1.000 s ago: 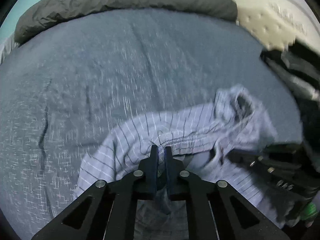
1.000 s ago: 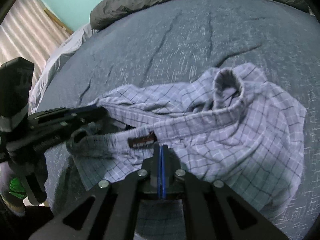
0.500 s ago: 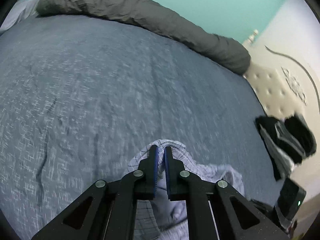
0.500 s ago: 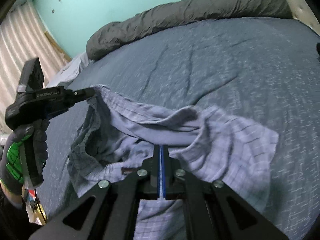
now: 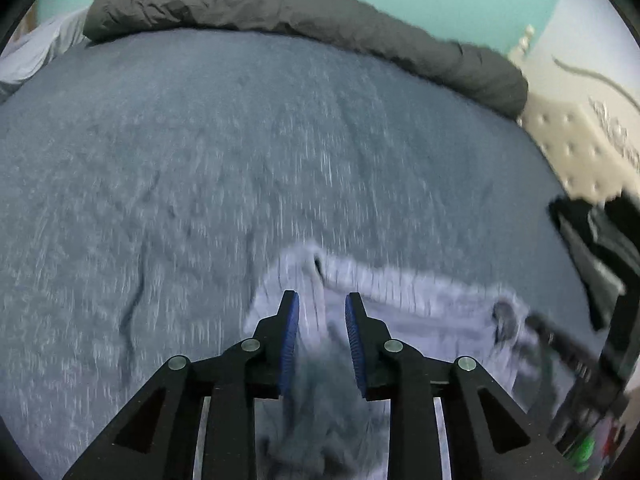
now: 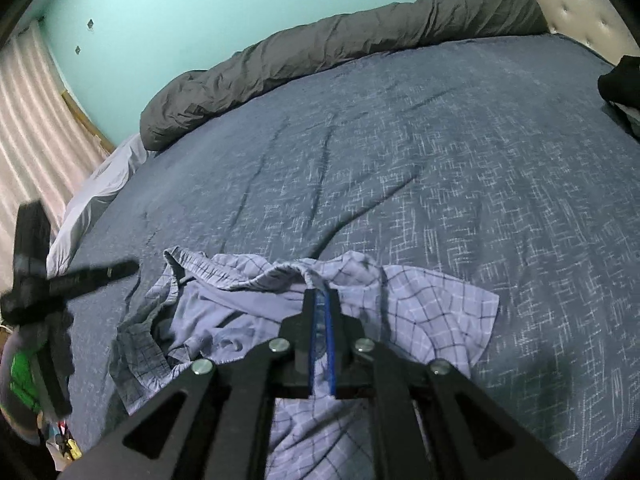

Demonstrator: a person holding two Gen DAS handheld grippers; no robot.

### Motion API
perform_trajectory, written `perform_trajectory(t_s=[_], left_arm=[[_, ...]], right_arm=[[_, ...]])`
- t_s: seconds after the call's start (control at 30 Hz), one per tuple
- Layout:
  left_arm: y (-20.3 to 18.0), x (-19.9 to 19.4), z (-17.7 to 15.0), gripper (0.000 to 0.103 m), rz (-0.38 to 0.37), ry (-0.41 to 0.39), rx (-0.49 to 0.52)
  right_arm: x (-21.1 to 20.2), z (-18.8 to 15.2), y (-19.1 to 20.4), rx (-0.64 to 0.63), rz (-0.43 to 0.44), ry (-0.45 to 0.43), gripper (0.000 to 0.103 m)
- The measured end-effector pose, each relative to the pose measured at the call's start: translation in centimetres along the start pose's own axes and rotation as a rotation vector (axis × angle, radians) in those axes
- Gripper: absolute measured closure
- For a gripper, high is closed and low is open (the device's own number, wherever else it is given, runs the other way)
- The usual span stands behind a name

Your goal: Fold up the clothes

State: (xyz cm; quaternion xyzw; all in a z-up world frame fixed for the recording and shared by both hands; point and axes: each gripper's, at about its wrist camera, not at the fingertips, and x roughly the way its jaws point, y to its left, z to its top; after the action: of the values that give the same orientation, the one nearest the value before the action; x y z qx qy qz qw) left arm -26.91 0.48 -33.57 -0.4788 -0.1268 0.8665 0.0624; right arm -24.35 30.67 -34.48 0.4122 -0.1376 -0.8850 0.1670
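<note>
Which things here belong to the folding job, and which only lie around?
Job: plaid shorts, left gripper, right gripper, bed cover as work surface.

Lying about: grey duvet roll, black clothes, white sheet.

A pair of pale blue checked shorts (image 6: 320,320) with thin dark lines is seen lying crumpled on the blue bedspread, at about 6 o'clock in the right wrist view. The gathered elastic waistband (image 6: 224,270) is turned toward 12 o'clock and sags open, so that the plain lighter inside is shown. One flat leg panel is spread toward 3 o'clock; a darker bunched fold is heaped at 8 o'clock. In the left wrist view the shorts (image 5: 400,300) are blurred, stretched from 6 toward 4 o'clock.
</note>
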Motion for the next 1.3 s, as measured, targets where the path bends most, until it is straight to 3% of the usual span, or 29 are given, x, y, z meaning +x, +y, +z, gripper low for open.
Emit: perform_trajectory(t_s=[0.1,0.2,0.37,0.4,0.53,0.73,0.93,1.0,1.07,1.13,1.3], left_arm=[[-0.6,0.7,-1.2,0.077,-0.004,0.035,0.023],[-1.4,1.3,-2.0,0.077,0.005,0.057,0.07],[-2.2,1.9,-2.9,0.081,0.087,0.073,0.188],[-1.9,1.9,-3.0,0.084,0.081,0.077,0.181],[-0.8,1.7,-3.0,0.103,0.066,0.073,0.159],[0.9,-2.1,-2.5,0.103,0.071,-0.023,0.104],[0.4,-1.9,-2.9,0.103,0.014,0.004,0.103],[-0.8,-1.2,-3.4,0.099,0.009,0.034,0.146],[-1.5,-0.3,-3.9,0.075,0.036,0.051,0.185],[-1.9,0.4,-4.3,0.065,0.041,0.068,0.194],[-2.5,1.3,-5.1,0.065,0.07,0.081,0.246]], right_arm=[[0.2,-0.2,0.1,0.006,-0.002,0.02,0.078],[0.5,-0.3,0.2,-0.001,-0.016,0.036,0.077],[1.8,-0.8,-0.4,0.02,-0.032,0.081,0.077],[1.9,-0.8,-0.6,0.028,-0.029,0.086,0.077],[1.8,-0.6,-1.2,0.06,-0.004,0.081,0.096],[0.6,0.1,-1.5,0.088,0.028,0.025,0.1],[0.5,0.2,-1.7,0.107,0.038,0.011,0.1],[0.6,0.2,-1.7,0.116,0.037,0.012,0.1],[0.7,0.3,-1.8,0.12,0.035,0.013,0.1],[0.7,0.2,-1.9,0.123,0.035,0.015,0.1],[0.8,0.1,-1.9,0.122,0.039,0.019,0.1]])
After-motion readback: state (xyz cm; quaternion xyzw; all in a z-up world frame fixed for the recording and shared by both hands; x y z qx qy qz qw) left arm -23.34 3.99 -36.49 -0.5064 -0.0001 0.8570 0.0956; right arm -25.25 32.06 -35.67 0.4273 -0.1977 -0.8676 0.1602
